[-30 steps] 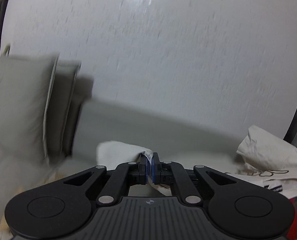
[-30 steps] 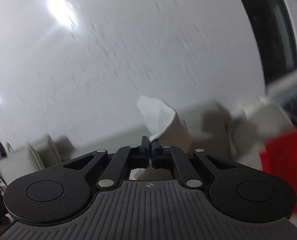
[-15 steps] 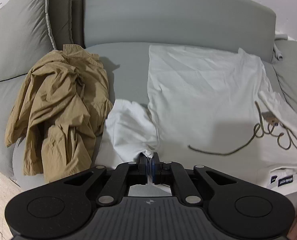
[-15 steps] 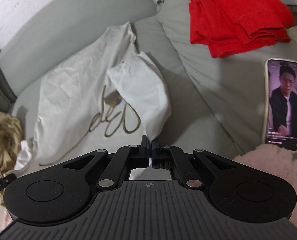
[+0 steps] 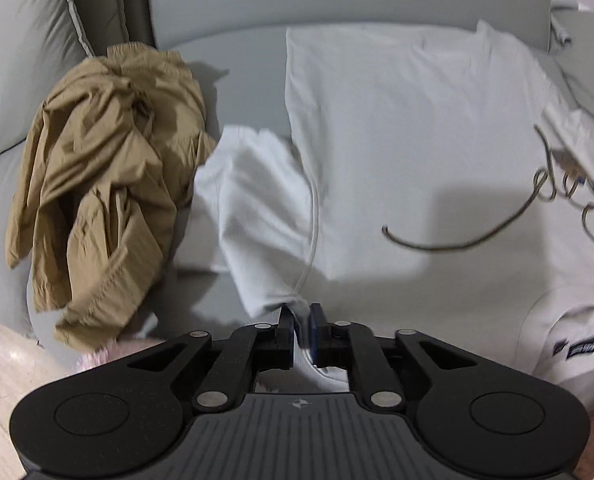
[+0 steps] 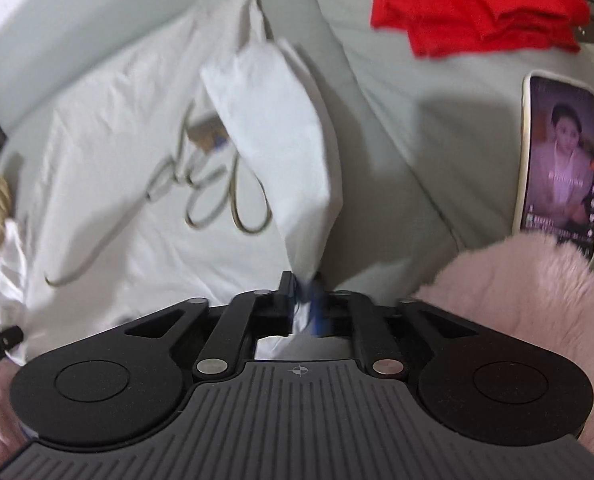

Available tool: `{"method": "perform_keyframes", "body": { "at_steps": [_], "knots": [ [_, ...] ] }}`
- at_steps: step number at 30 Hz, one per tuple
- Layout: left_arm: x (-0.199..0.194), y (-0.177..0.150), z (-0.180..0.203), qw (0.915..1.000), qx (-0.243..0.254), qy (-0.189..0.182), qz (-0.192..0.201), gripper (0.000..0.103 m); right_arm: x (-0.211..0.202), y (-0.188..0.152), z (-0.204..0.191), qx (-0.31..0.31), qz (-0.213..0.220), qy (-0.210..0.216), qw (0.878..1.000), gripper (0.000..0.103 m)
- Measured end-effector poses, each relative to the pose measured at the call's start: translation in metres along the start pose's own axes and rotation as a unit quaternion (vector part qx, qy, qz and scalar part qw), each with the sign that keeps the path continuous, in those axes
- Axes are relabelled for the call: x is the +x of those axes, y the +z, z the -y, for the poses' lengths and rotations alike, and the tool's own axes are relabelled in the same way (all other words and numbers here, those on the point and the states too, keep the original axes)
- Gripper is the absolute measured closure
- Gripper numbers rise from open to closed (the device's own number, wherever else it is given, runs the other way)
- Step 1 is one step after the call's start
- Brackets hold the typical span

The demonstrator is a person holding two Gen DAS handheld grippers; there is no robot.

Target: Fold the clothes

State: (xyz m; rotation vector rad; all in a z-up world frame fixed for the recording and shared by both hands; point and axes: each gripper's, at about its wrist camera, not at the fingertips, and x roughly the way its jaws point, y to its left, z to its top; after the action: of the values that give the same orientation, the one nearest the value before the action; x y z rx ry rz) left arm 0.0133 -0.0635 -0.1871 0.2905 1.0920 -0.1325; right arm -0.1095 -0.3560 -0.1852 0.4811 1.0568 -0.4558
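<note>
A white T-shirt [image 5: 397, 140] with a grey script print lies spread flat on the grey sofa seat [image 5: 237, 52]. Its one sleeve [image 5: 249, 200] runs down to my left gripper [image 5: 301, 316], whose jaws are opening with the sleeve's edge loose in the gap. In the right wrist view the same T-shirt [image 6: 117, 168] shows its other sleeve [image 6: 277, 140] folded inward over the print. That sleeve's tip sits between the parting jaws of my right gripper [image 6: 301, 284], which are opening too. Both grippers point steeply down at the seat.
A crumpled tan garment [image 5: 101, 184] lies left of the shirt, beside a grey cushion [image 5: 21, 60]. Folded red clothes [image 6: 477, 4] sit at the far right. A lit phone [image 6: 559, 160] lies on the seat near a pink fluffy sleeve [image 6: 517, 288].
Both grippers came down from facing the wall to just over the seat, laying the shirt flat. Their jaws, shut on the sleeves before, now stand apart.
</note>
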Motion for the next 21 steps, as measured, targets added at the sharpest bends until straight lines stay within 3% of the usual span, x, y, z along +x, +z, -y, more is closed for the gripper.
{"method": "perform_keyframes", "body": {
  "at_steps": [2, 6, 10, 14, 21],
  "knots": [
    [-0.009, -0.002, -0.002, 1.0, 0.0, 0.004, 0.008, 0.077, -0.005, -0.002, -0.002, -0.012, 0.006, -0.005, 1.0, 0.066],
    [-0.038, -0.003, -0.003, 0.9991, -0.011, -0.019, 0.037, 0.073, -0.029, -0.007, -0.006, -0.041, 0.029, -0.007, 0.999, 0.064],
    [-0.049, -0.003, 0.012, 0.9973, 0.014, -0.03, 0.066, 0.066, -0.045, -0.009, -0.011, -0.055, 0.045, 0.004, 0.997, 0.062],
    [-0.042, -0.001, 0.028, 0.9954, 0.048, -0.055, 0.062, 0.055, -0.047, -0.014, -0.02, -0.081, 0.062, 0.015, 0.995, 0.062],
    [-0.03, -0.004, 0.056, 0.9893, 0.089, -0.097, 0.063, 0.06, -0.035, -0.018, -0.042, -0.155, 0.075, 0.054, 0.984, 0.067]
  ]
}}
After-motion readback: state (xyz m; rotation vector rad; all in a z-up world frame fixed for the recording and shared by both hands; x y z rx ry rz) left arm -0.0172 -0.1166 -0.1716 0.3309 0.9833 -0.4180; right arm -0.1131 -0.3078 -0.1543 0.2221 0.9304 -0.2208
